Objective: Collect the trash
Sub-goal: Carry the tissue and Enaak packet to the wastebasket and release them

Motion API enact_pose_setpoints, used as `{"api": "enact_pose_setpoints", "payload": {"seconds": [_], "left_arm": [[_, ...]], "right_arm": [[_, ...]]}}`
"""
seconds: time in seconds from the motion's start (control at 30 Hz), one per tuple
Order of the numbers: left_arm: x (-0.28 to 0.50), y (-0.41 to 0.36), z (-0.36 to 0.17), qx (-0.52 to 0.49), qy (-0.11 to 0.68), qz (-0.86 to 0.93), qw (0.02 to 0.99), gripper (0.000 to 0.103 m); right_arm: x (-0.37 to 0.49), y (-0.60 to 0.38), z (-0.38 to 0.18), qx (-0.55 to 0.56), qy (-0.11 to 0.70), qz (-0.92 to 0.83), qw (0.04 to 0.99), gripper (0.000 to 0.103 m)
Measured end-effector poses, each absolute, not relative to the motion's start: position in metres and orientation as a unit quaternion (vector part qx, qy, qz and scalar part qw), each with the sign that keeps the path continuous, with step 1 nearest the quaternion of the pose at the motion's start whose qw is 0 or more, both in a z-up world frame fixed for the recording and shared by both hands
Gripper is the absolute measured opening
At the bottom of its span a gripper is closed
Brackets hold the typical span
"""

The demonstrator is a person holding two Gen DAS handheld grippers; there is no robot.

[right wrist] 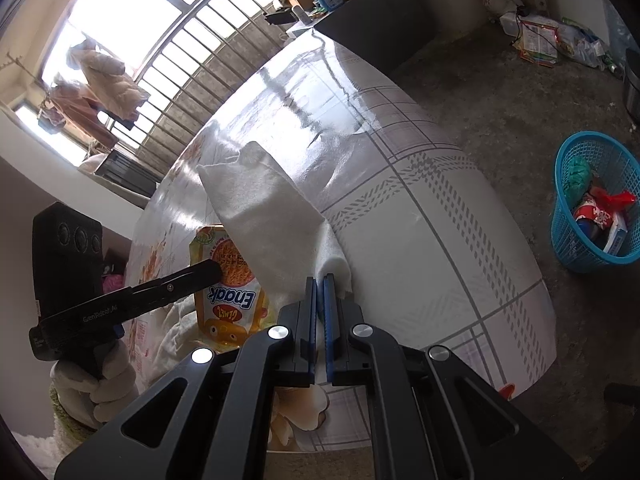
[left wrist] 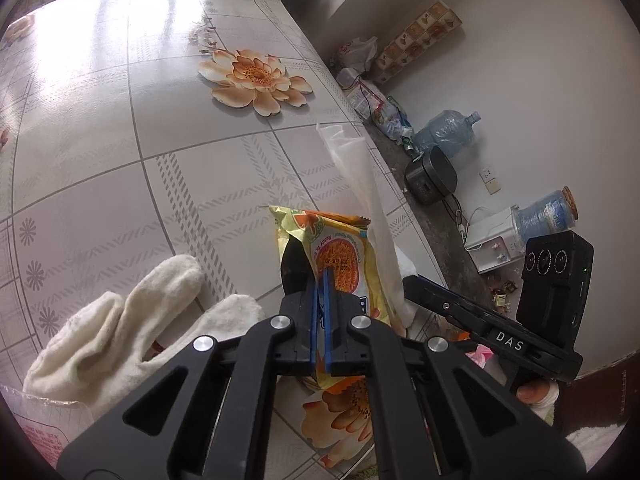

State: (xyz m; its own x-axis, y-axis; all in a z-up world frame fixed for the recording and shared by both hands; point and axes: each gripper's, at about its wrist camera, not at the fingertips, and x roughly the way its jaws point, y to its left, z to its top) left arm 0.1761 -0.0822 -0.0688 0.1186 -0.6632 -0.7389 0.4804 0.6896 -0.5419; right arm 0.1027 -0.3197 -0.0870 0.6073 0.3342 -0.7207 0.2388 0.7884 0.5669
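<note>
While both jaws clamp snack packet and tissue, only the right view shows the basket.

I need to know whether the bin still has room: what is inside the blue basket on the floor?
The blue basket holds a green crumpled bag, a red wrapper and a red-and-white packet. Whatever lies beneath them at the bottom is covered.
</note>
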Motion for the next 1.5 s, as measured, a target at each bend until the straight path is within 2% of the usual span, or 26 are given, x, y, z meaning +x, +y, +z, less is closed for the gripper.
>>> {"api": "enact_pose_setpoints", "payload": {"seconds": [0.5, 0.7, 0.9, 1.13, 1.47, 1.5], "left_arm": [[0.158, -0.086, 0.012, -0.026, 0.436, -0.384, 0.813, 0.000], [0.150, -0.133, 0.038, -0.002, 0.418, -0.422, 0.804, 0.000], [0.145, -0.225, 0.044, 0.039, 0.420, -0.475, 0.772, 0.000], [0.144, -0.365, 0.004, 0.103, 0.460, -0.512, 0.718, 0.000], [0.159, -0.525, -0.123, 0.175, 0.528, -0.507, 0.658, 0.000], [0.161, -0.539, -0.136, 0.179, 0.535, -0.504, 0.655, 0.003]], "right_arm": [[0.067, -0.357, -0.025, 0.321, 0.328, -0.016, 0.889, 0.004], [0.030, -0.400, -0.009, 0.334, 0.273, -0.070, 0.900, 0.003], [-0.012, -0.465, -0.013, 0.365, 0.231, -0.162, 0.887, 0.003], [-0.039, -0.543, -0.069, 0.440, 0.226, -0.263, 0.828, 0.003], [-0.022, -0.635, -0.194, 0.537, 0.255, -0.326, 0.735, 0.004], [-0.018, -0.646, -0.208, 0.543, 0.261, -0.335, 0.724, 0.004]]}}
